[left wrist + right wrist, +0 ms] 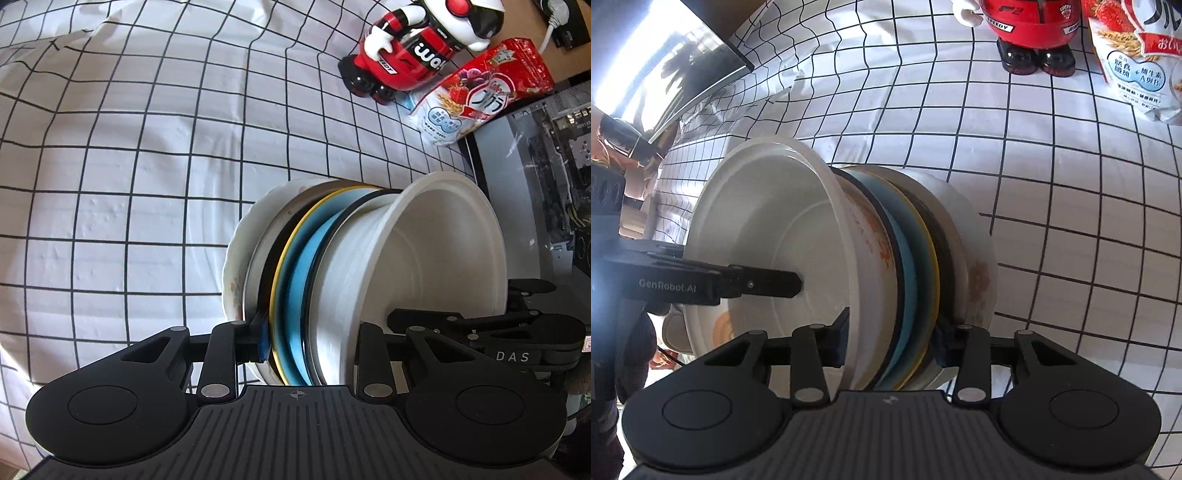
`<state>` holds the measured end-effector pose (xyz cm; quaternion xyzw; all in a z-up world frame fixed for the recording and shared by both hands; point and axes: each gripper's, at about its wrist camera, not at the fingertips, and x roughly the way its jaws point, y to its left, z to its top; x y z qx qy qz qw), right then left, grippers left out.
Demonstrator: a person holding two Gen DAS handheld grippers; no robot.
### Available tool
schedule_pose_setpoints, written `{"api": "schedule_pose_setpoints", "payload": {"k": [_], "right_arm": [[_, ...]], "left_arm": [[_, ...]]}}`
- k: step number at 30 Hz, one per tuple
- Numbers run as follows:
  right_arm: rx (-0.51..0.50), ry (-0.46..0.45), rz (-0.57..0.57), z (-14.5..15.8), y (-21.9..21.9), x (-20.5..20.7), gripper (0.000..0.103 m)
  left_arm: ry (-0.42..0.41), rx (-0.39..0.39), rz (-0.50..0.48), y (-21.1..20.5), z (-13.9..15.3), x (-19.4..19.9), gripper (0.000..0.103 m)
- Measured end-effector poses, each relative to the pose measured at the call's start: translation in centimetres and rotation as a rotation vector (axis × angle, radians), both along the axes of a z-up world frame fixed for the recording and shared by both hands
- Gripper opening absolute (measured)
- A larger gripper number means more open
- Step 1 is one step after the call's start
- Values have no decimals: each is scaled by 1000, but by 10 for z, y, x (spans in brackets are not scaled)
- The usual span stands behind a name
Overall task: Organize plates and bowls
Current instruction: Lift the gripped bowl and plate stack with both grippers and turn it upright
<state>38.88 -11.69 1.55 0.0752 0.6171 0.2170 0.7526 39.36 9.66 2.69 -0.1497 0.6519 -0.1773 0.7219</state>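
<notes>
A stack of dishes fills both views edge-on: a white bowl [424, 258] [768, 221] on top, a blue plate with a yellow rim [295, 277] [908, 258] and dark-rimmed plates beneath, and a white floral plate [236, 266] [979, 266] at the bottom. My left gripper [314, 339] clamps one side, with its blue pad under the plates and its other finger inside the bowl. My right gripper [892, 339] clamps the opposite side the same way. The left gripper's finger [775, 284] shows inside the bowl in the right wrist view. Whether the stack rests on the cloth I cannot tell.
A white cloth with a black grid [110, 147] covers the table. At the back stand a red and white toy figure [413, 48] [1030, 22] and a cereal bag [480, 92] [1137, 55]. A dark glass-sided case [535, 184] borders one side of the stack.
</notes>
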Motion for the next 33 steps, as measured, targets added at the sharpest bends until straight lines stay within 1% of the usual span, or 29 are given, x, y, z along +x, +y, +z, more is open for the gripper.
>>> {"api": "schedule_pose_setpoints", "payload": {"k": [3,7,11,19,25,29,31,32,33], "right_arm": [[-3,-7,3,1,-1,0,37],[-14,-20,9,5,-1,-4,36],[-23,-28,19,8,-1,-6,36],[-56,-54,40,13,4,-13,36],[-58,-56,41,15,3,-13,36],[-68,-62,39,17,4,-15,38],[-81,-71,42,20,5,-16,40],[-90,-75,46,22,5,-17,41],[-101,-82,47,24,5,-18,41]], "left_arm": [[-1,-1,4,1,-1,2,30],[-13,24,-20,-3,3,2,30],[-6,22,-31,-3,2,4,30],[-11,52,-71,-10,4,6,34],[-10,54,-78,-11,4,8,35],[-16,52,-76,-14,1,12,37],[-19,59,-88,-17,-1,11,39],[-25,68,-94,-19,-1,11,39],[-33,81,-104,-21,-1,11,35]]}}
